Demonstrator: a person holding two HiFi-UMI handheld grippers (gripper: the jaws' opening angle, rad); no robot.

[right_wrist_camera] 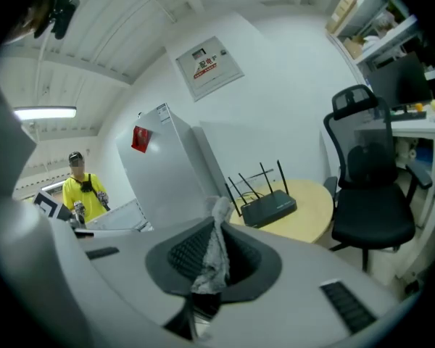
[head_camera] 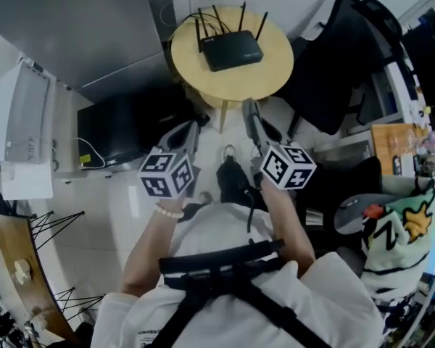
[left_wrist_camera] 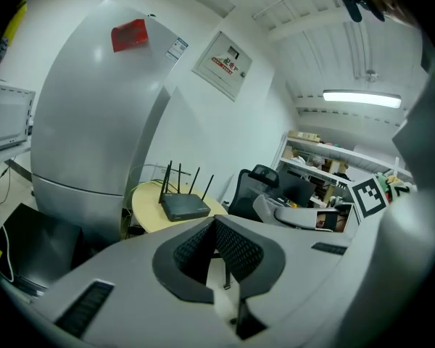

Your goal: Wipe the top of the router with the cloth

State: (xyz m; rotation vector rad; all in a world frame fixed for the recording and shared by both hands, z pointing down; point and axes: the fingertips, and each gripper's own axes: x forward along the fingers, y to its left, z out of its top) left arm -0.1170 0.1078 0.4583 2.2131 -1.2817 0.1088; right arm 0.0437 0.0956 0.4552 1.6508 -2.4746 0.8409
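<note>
The black router [head_camera: 232,49] with several upright antennas sits on the round yellow table [head_camera: 275,67], ahead of both grippers and well out of reach. It also appears in the left gripper view as the router [left_wrist_camera: 185,207] and in the right gripper view as the router [right_wrist_camera: 270,210]. My right gripper [right_wrist_camera: 216,227] is shut on a grey cloth [right_wrist_camera: 216,256] that sticks up past the pads. My left gripper [left_wrist_camera: 214,223] is shut with nothing in it. In the head view the left gripper [head_camera: 193,130] and the right gripper [head_camera: 250,113] are held close to the person's body, pointing toward the table.
A black office chair [head_camera: 333,56] stands right of the table, beside a cluttered desk. A tall grey cabinet [head_camera: 80,20] rises to the left, with a black box [head_camera: 123,129] on the floor below it. A person in yellow [right_wrist_camera: 83,194] stands far off.
</note>
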